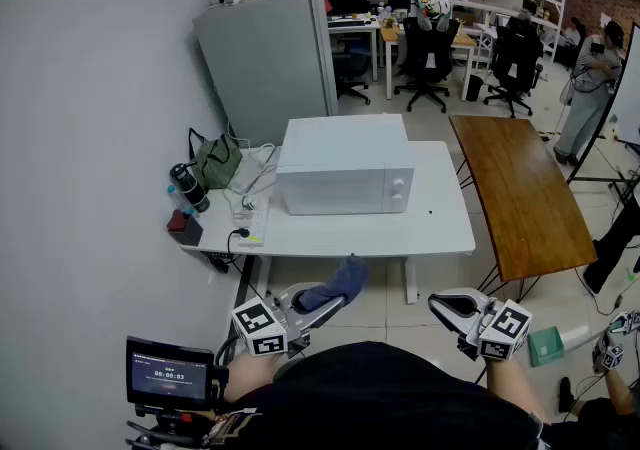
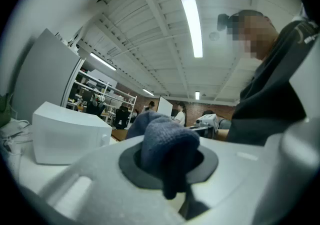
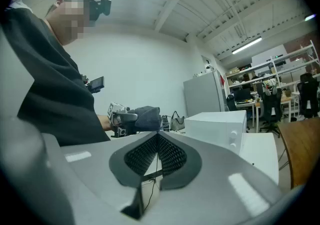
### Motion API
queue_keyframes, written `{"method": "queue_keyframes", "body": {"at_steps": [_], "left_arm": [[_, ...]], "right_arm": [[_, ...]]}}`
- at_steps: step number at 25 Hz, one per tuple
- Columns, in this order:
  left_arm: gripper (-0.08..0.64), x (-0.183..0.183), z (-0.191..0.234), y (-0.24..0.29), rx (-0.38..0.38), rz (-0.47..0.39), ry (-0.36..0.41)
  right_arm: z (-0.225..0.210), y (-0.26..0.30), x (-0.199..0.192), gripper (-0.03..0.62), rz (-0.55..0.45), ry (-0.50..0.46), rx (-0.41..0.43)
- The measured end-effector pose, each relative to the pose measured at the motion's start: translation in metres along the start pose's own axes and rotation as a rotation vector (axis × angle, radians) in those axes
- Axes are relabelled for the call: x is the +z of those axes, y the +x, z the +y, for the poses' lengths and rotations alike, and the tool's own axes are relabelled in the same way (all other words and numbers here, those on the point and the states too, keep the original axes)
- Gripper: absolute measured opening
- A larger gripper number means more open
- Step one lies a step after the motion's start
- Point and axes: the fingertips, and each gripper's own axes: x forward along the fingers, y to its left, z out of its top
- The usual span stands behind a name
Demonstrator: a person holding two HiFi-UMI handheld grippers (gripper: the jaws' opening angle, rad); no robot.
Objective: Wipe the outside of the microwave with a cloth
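A white microwave (image 1: 345, 171) stands on the white table (image 1: 440, 228), door and two knobs facing me; it also shows as the microwave (image 2: 65, 136) and the microwave (image 3: 217, 126) in the gripper views. My left gripper (image 1: 320, 306) is shut on a dark blue cloth (image 1: 338, 286), held below the table's front edge; the cloth (image 2: 167, 144) bulges out between the jaws. My right gripper (image 1: 445, 306) hangs lower right of the table, jaws closed together on nothing. From the right gripper view, the cloth (image 3: 144, 118) is at the left.
A green bag (image 1: 217, 160), a dark bottle (image 1: 188, 186), cables and a small box (image 1: 184, 228) crowd the table's left end. A brown table (image 1: 520, 193) stands to the right. A grey cabinet (image 1: 268, 48) is behind. Office chairs and a person are far back.
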Motion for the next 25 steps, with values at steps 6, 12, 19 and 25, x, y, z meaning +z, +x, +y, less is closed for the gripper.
{"method": "queue_keyframes", "body": {"at_steps": [6, 12, 19, 25], "left_arm": [[0.057, 0.015, 0.009, 0.011, 0.041, 0.01, 0.016], [0.057, 0.019, 0.063, 0.014, 0.052, -0.02, 0.021], [0.057, 0.061, 0.2, -0.017, 0.106, -0.062, 0.099], [0.057, 0.097, 0.356, -0.061, 0.127, -0.014, 0.14]], "right_arm": [[-0.012, -0.011, 0.007, 0.006, 0.001, 0.014, 0.01], [-0.042, 0.009, 0.001, 0.006, -0.005, 0.006, -0.016], [-0.086, 0.079, 0.006, 0.006, 0.016, -0.005, -0.071], [-0.133, 0.207, 0.04, 0.006, 0.001, -0.01, -0.11]]}}
